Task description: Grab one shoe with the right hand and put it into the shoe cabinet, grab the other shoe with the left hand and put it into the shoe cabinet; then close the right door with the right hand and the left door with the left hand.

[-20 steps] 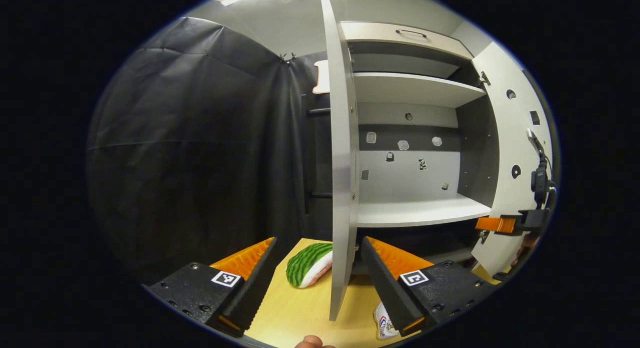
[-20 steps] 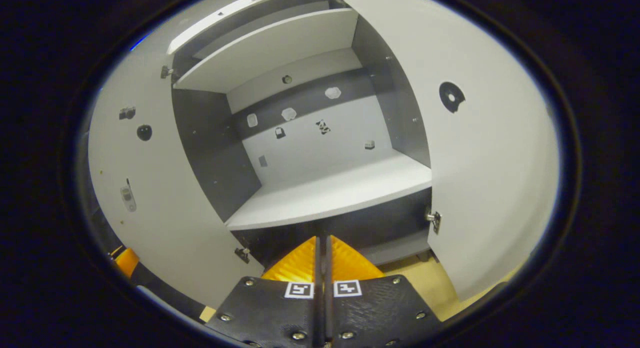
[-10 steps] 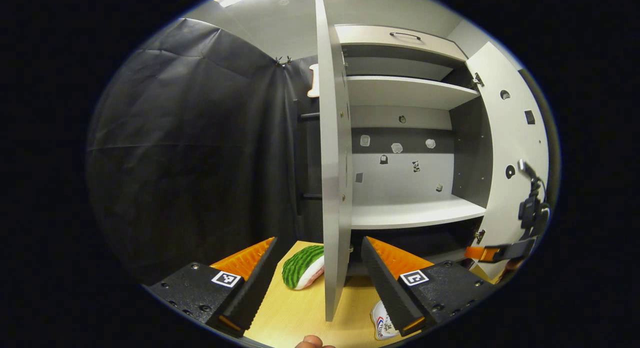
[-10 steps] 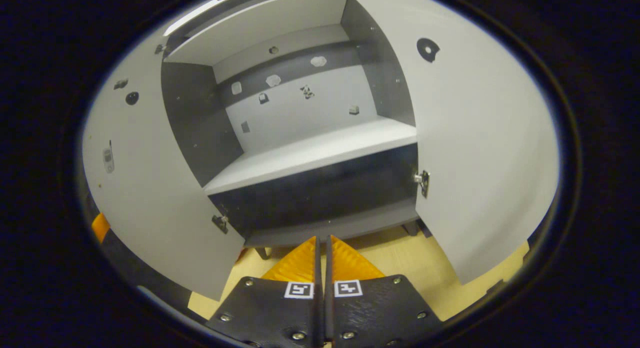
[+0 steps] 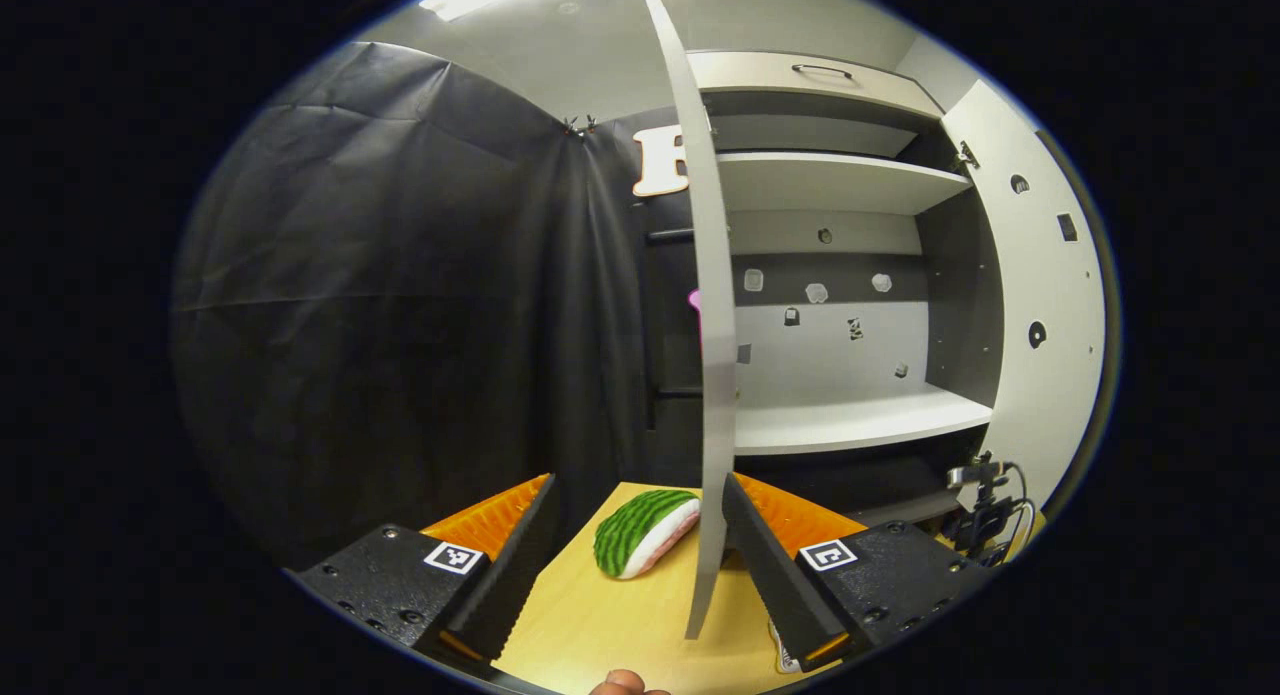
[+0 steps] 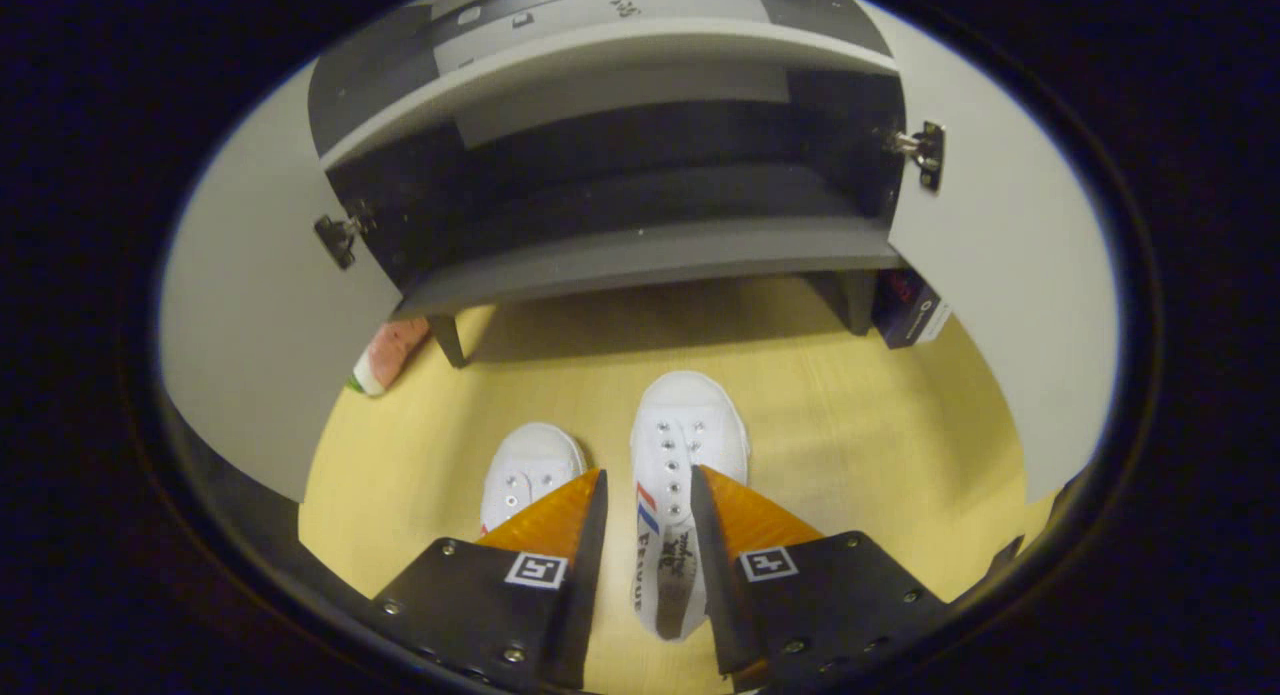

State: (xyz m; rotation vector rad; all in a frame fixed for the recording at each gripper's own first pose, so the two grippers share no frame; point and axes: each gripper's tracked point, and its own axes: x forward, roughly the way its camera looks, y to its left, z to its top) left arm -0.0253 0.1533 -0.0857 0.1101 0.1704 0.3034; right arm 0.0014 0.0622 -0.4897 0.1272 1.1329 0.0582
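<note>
Two white sneakers stand side by side on the wooden floor before the cabinet. My right gripper [image 6: 645,495] is open and points down, its fingers straddling the right-hand sneaker [image 6: 688,440] without pressing on it. The other sneaker [image 6: 530,467] lies just left of the left finger. The shoe cabinet [image 6: 650,260] has both doors open. In the left gripper view my left gripper [image 5: 640,495] is open and holds nothing, facing the left door's edge [image 5: 712,375]. Past it are the grey shelves [image 5: 850,420] and the right door [image 5: 1040,305]. A sliver of sneaker [image 5: 782,657] peeks beside the right finger.
A watermelon-patterned soft item [image 5: 645,530] lies on the floor left of the left door, and shows as a watermelon piece [image 6: 385,355] by the cabinet leg. A dark box [image 6: 905,310] stands at the cabinet's right leg. A cabled device [image 5: 985,515] hangs low by the right door.
My right gripper has tipped down from the cabinet's inside to the floor and opened over the right-hand sneaker. The left gripper has shifted slightly sideways.
</note>
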